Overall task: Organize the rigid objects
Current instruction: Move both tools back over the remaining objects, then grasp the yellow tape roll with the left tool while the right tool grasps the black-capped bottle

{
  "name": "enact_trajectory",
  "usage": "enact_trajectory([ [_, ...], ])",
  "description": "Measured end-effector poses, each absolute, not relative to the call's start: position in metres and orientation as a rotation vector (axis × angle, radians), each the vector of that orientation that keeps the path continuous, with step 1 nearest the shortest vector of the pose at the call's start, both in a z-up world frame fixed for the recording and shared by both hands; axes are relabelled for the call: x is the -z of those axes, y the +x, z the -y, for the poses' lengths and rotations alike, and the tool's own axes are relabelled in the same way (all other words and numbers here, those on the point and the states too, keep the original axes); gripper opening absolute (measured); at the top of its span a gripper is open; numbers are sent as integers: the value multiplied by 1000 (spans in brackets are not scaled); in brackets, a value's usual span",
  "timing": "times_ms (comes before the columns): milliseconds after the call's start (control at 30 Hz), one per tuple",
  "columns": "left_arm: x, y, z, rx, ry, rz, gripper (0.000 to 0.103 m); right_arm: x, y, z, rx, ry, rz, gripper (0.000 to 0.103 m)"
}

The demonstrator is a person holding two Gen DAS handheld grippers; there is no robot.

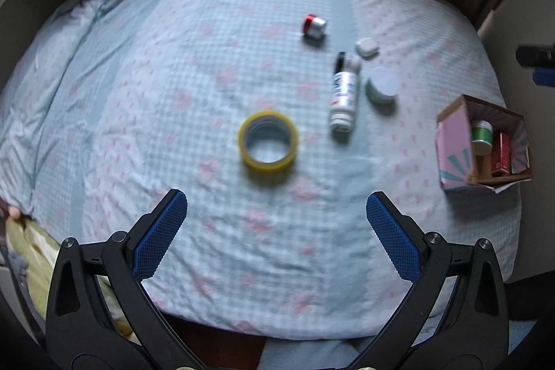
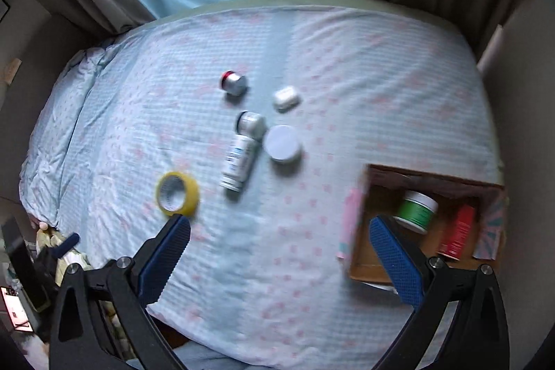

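Hand-held gripper (image 2: 279,224) gapes near cardboard box (image 2: 430,177) holding green-labelled jar (image 2: 416,210)

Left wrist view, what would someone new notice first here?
The yellow tape roll lies flat mid-bed, straight ahead of the open left gripper. Beyond it to the right lie a white bottle and small jars. A cardboard box at the bed's right edge already holds a green jar.

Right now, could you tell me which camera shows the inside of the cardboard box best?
The right wrist view: the cardboard box sits close, showing the green jar and red carton inside. The left wrist view shows it small at the right edge, contents partly hidden.
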State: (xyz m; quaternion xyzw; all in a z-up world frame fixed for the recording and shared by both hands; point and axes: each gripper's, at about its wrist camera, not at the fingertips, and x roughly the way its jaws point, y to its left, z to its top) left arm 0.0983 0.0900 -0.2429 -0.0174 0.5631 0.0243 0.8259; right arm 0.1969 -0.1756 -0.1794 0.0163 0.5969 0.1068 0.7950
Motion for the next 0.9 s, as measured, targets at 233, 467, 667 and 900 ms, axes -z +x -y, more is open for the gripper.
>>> enact_trajectory([
  [233, 303, 112, -129, -44, -10, -1243, 103, 213, 243, 112, -238, 16, -1323, 103],
  [467, 385, 140, -132, 4, 67, -1275, 103, 280, 300, 78, -209, 11, -1384, 103],
  [667, 443, 172, -123, 21, 78, -1334, 103, 343, 342, 72, -151, 19, -1480, 103],
  [900, 469, 199, -111, 33, 58, -1333, 103, 387, 373, 70, -120, 6, -1529, 103],
])
